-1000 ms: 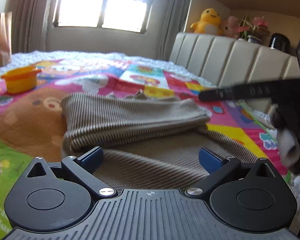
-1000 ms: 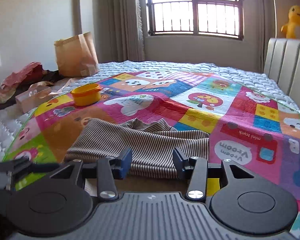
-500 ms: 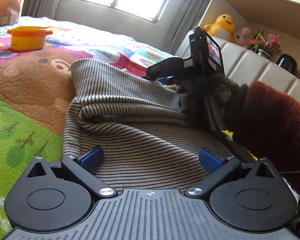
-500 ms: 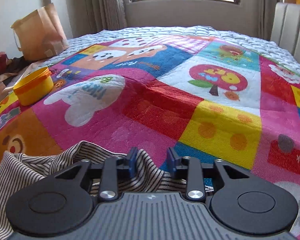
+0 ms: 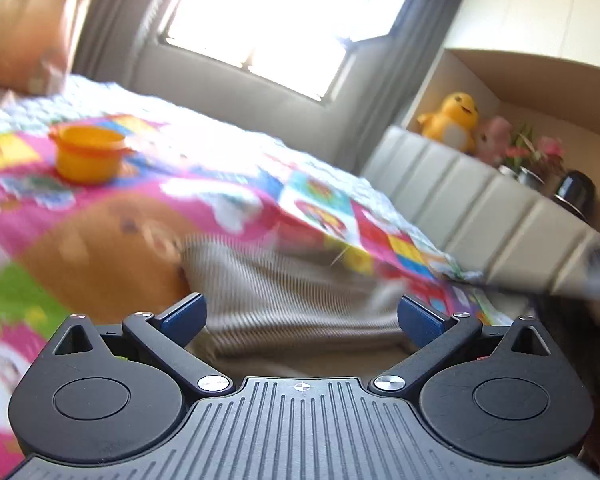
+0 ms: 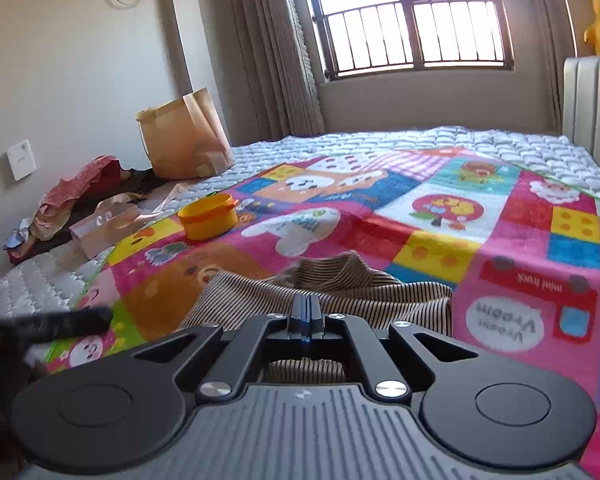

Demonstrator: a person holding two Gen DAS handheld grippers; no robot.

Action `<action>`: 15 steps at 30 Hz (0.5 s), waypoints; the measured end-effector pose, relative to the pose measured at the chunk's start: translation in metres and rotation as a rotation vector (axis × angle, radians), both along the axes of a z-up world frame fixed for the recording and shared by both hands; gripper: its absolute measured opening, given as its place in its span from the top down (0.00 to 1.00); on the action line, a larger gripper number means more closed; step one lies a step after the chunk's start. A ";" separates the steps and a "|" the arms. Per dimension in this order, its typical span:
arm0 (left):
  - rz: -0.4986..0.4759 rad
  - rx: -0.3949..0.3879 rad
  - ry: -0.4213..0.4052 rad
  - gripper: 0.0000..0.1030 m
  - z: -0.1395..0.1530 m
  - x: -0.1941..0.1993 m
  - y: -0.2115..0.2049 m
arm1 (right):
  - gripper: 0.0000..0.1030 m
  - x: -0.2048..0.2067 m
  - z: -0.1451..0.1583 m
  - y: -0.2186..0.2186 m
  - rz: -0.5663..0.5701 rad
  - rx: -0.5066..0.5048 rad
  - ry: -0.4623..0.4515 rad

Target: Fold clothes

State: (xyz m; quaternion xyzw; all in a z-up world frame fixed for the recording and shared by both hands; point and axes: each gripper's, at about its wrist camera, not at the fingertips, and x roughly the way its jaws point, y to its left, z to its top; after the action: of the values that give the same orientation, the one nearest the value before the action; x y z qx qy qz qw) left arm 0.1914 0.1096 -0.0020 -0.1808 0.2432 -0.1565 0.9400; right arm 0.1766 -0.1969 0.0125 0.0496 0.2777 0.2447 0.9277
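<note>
A beige, dark-striped garment (image 5: 284, 292) lies bunched on the colourful play mat (image 5: 100, 240); the left wrist view is blurred by motion. My left gripper (image 5: 300, 314) hovers open just above the garment's near edge, with nothing between its blue fingertips (image 5: 182, 314). In the right wrist view the striped garment (image 6: 384, 292) sits right in front of my right gripper (image 6: 306, 314). That gripper's fingers are pressed together on a fold of the cloth, and the collar stands raised just beyond them. The left gripper's dark finger (image 6: 64, 324) shows at the left edge.
A yellow bowl (image 6: 208, 216) stands on the play mat (image 6: 512, 236) to the far left. A brown paper bag (image 6: 184, 136), a small gift bag (image 6: 104, 228) and piled clothes (image 6: 76, 188) sit by the wall. The padded headboard (image 5: 480, 204) with plush toys (image 5: 452, 120) borders the right.
My right gripper has shut on the garment and drawn back and up. My left gripper, still open, swung quickly and now sits higher over the cloth.
</note>
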 end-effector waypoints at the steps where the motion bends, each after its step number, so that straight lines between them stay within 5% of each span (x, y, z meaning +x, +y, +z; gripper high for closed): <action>1: 0.010 0.002 0.007 0.00 0.003 0.004 -0.001 | 1.00 -0.006 -0.007 -0.004 -0.002 -0.012 0.020; 7: -0.012 -0.007 0.053 0.00 -0.011 0.018 -0.020 | 0.96 0.011 -0.018 0.003 -0.007 -0.100 0.017; 8: -0.028 -0.005 0.059 0.00 -0.020 0.018 -0.026 | 0.94 0.022 -0.017 0.009 -0.007 -0.111 0.004; 10: -0.047 0.012 0.066 0.00 -0.036 0.017 -0.033 | 0.71 0.046 -0.018 0.024 -0.017 -0.152 -0.011; 15: -0.089 0.044 0.078 0.00 -0.073 0.014 -0.048 | 0.68 0.132 -0.039 0.066 -0.073 -0.242 0.014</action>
State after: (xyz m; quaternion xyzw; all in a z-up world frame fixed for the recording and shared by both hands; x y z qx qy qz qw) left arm 0.2056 0.0615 -0.0755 -0.1549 0.2908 -0.1856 0.9258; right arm 0.3088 -0.1310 -0.0263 -0.0507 0.3094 0.1750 0.9333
